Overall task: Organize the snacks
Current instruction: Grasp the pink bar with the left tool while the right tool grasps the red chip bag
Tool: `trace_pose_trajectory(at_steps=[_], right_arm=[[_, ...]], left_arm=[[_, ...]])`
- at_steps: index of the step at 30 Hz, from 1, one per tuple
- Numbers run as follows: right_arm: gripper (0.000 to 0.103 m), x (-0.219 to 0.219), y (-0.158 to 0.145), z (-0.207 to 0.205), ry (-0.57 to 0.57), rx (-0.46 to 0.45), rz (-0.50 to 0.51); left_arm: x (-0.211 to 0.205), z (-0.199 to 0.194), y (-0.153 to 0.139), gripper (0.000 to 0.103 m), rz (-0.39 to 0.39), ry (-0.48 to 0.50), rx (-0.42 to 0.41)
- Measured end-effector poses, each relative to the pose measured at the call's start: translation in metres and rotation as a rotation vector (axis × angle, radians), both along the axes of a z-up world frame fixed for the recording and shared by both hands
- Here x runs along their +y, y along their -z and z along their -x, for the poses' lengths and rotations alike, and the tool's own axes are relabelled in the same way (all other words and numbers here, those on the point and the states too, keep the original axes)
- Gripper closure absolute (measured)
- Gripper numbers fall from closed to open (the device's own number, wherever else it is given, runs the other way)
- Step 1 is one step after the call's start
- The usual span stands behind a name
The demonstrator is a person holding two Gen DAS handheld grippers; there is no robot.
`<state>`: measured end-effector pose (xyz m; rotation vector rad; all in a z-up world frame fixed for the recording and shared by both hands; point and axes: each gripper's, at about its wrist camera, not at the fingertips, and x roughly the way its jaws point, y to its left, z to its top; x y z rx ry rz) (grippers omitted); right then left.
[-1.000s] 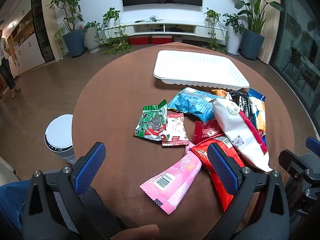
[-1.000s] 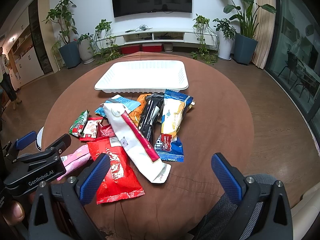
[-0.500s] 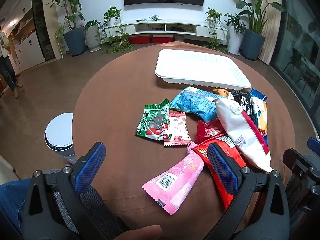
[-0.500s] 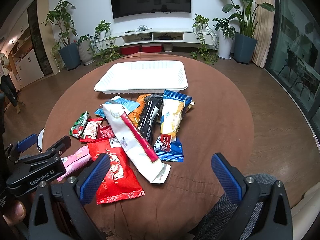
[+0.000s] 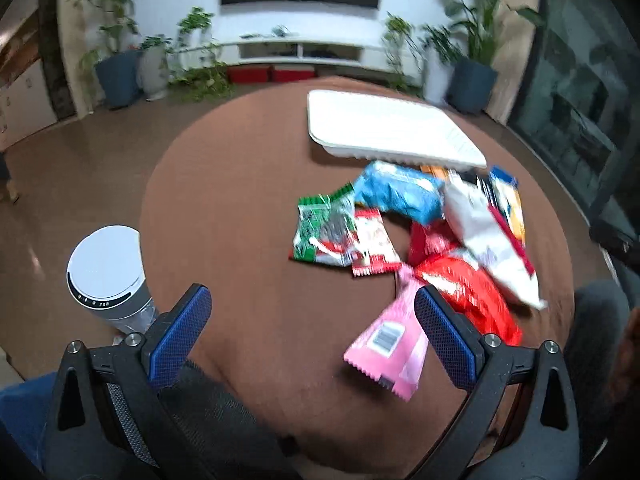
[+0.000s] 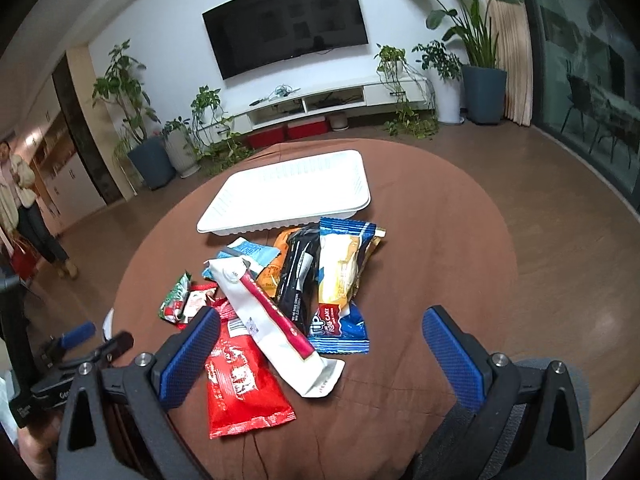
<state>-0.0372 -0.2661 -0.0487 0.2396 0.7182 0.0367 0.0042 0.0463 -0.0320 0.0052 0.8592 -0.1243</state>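
A pile of snack packets lies on the round brown table [image 6: 440,264] in front of an empty white tray [image 6: 292,188]. The pile holds a red packet [image 6: 240,384], a white-and-red pouch [image 6: 272,320], a blue-and-yellow cake packet [image 6: 340,276], a black packet [image 6: 298,276], a pink packet [image 5: 390,340], a green packet [image 5: 320,228] and a light blue packet [image 5: 396,194]. My left gripper [image 5: 312,340] is open and empty at the table's near edge, left of the pink packet. My right gripper [image 6: 320,356] is open and empty above the near end of the pile.
A white cylindrical bin [image 5: 106,272] stands on the floor left of the table. Potted plants [image 6: 144,140] and a TV console [image 6: 316,104] line the far wall. A person [image 6: 24,208] stands at the far left. The left gripper shows in the right wrist view [image 6: 76,344].
Both grippers have moved: the left view is blurred and has swung left. The right gripper has risen and tilted, moving forward over the pile. No packet has moved.
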Motion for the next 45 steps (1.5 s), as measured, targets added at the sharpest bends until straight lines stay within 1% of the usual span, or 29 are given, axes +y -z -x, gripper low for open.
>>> trace_pose_trajectory(at_steps=[3, 4, 5, 8, 10, 11, 12, 13, 15, 17, 21, 25, 26, 27, 29, 30, 33, 37, 38, 45], right_arm=[[0.005, -0.003, 0.004, -0.003, -0.017, 0.019, -0.018], [0.008, -0.003, 0.005, -0.004, -0.029, 0.027, -0.026], [0.011, -0.004, 0.006, -0.005, -0.037, 0.033, -0.034], [0.014, -0.003, 0.01, -0.006, -0.091, 0.059, -0.05], [0.015, 0.001, 0.011, -0.006, -0.125, 0.064, -0.044], [0.015, 0.003, 0.012, -0.006, -0.135, 0.066, -0.042], [0.015, 0.005, 0.013, -0.005, -0.149, 0.069, -0.043], [0.015, 0.006, 0.014, -0.006, -0.159, 0.073, -0.045], [0.015, 0.009, 0.016, -0.007, -0.177, 0.083, -0.051], [0.015, 0.012, 0.018, -0.009, -0.191, 0.093, -0.056], [0.015, 0.013, 0.022, -0.012, -0.207, 0.113, -0.062], [0.015, 0.015, 0.024, -0.012, -0.225, 0.128, -0.072], [0.015, 0.016, 0.025, -0.012, -0.232, 0.132, -0.072], [0.015, 0.016, 0.025, -0.012, -0.236, 0.135, -0.071], [0.015, 0.017, 0.025, -0.012, -0.247, 0.139, -0.071], [0.015, 0.017, 0.025, -0.013, -0.25, 0.141, -0.071], [0.015, 0.02, 0.025, -0.013, -0.268, 0.147, -0.07], [0.018, 0.034, 0.025, -0.013, -0.313, 0.154, -0.057], [0.019, 0.038, 0.025, -0.013, -0.329, 0.156, -0.05], [0.022, 0.058, 0.032, -0.018, -0.398, 0.202, -0.045]], left_arm=[[-0.016, 0.0, 0.003, 0.0, -0.084, 0.086, 0.026], [-0.023, -0.002, 0.005, 0.0, -0.107, 0.13, 0.044], [-0.029, -0.004, 0.006, 0.0, -0.115, 0.166, 0.054], [-0.046, -0.009, 0.012, 0.0, -0.141, 0.272, 0.089], [-0.056, -0.011, 0.016, 0.003, -0.172, 0.34, 0.109], [-0.06, -0.012, 0.018, 0.007, -0.175, 0.376, 0.12], [-0.066, -0.014, 0.021, 0.016, -0.176, 0.424, 0.136], [-0.071, -0.015, 0.023, 0.022, -0.179, 0.464, 0.148], [-0.075, -0.019, 0.026, 0.042, -0.188, 0.498, 0.173], [-0.077, -0.024, 0.029, 0.047, -0.179, 0.525, 0.197], [-0.085, -0.033, 0.031, 0.047, -0.195, 0.566, 0.218], [-0.091, -0.041, 0.038, 0.048, -0.198, 0.597, 0.258], [-0.091, -0.042, 0.041, 0.055, -0.193, 0.601, 0.274], [-0.091, -0.044, 0.045, 0.068, -0.187, 0.599, 0.296], [-0.09, -0.048, 0.052, 0.068, -0.178, 0.582, 0.323], [-0.088, -0.05, 0.054, 0.069, -0.16, 0.576, 0.33], [-0.082, -0.054, 0.053, 0.073, -0.11, 0.548, 0.33], [-0.077, -0.055, 0.054, 0.076, -0.081, 0.514, 0.318], [-0.074, -0.055, 0.054, 0.081, -0.059, 0.499, 0.317], [-0.045, -0.048, 0.049, 0.082, 0.043, 0.404, 0.313]])
